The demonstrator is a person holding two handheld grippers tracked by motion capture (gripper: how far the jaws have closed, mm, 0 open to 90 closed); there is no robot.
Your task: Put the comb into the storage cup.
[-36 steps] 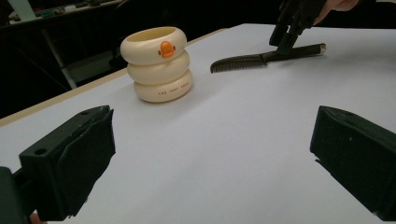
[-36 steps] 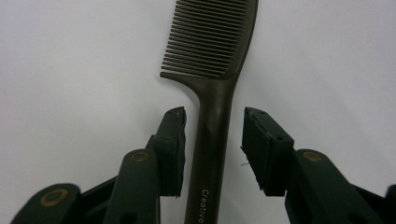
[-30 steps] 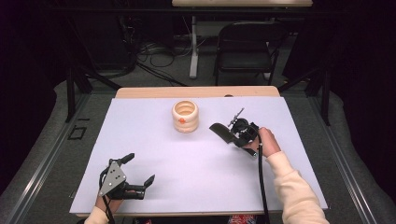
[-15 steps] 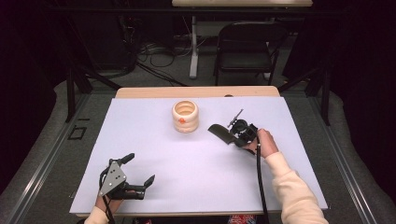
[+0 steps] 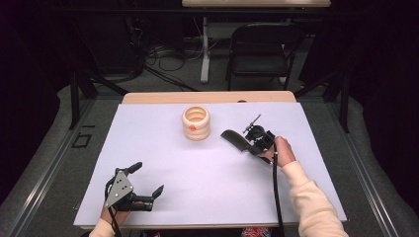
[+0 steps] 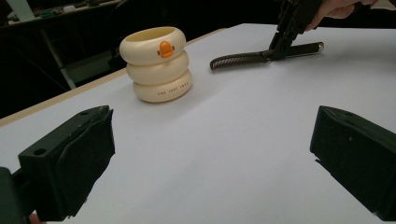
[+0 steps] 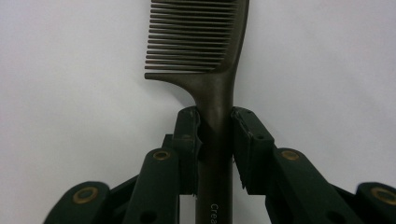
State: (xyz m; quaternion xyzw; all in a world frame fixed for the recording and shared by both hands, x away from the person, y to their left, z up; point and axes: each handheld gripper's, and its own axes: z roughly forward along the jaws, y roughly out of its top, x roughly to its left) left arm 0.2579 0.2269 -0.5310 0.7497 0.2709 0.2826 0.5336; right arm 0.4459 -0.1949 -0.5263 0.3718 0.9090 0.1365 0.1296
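R gripper (image 5: 253,143): I see it at the right-centre of the table, clenched on the comb handle; in its own view both pads press the handle's sides, one on each side, just below where the teeth start.
Comb (image 7: 205,56): dark, long-handled; teeth point left in the right gripper view, handle runs down between the jaws w/ pale lettering "Crea…" cut off at the bottom edge. In the left gripper view it lies flat or nearly flat on the sheet, can't tell if it's touching. Toothed end reaches toward the holder but stays apart from it.
R hand (image 5: 280,150): wrapped round the gripper body, cream sleeve coming in from the near right; black cable (image 5: 274,192) trails back along the forearm.
L gripper (image 5: 132,190): near-left part of the table, released, jaws spread wide w/ nothing between them. From its own view I see only bare sheet between the two black pads.
L hand (image 5: 109,217): at the near edge, behind the gripper; grey three-cornered plate on top.
Holder (image 5: 196,122): cream, three stacked rings, open top, orange mark on the near side; stands upright at the far centre, left of the comb, apart from both grippers.
Sheet (image 5: 163,148): white, covers most of the wooden tabletop; a strip of wood shows along the far edge.
Bkgd: dark folding chair (image 5: 259,54) and floor cables beyond the table.
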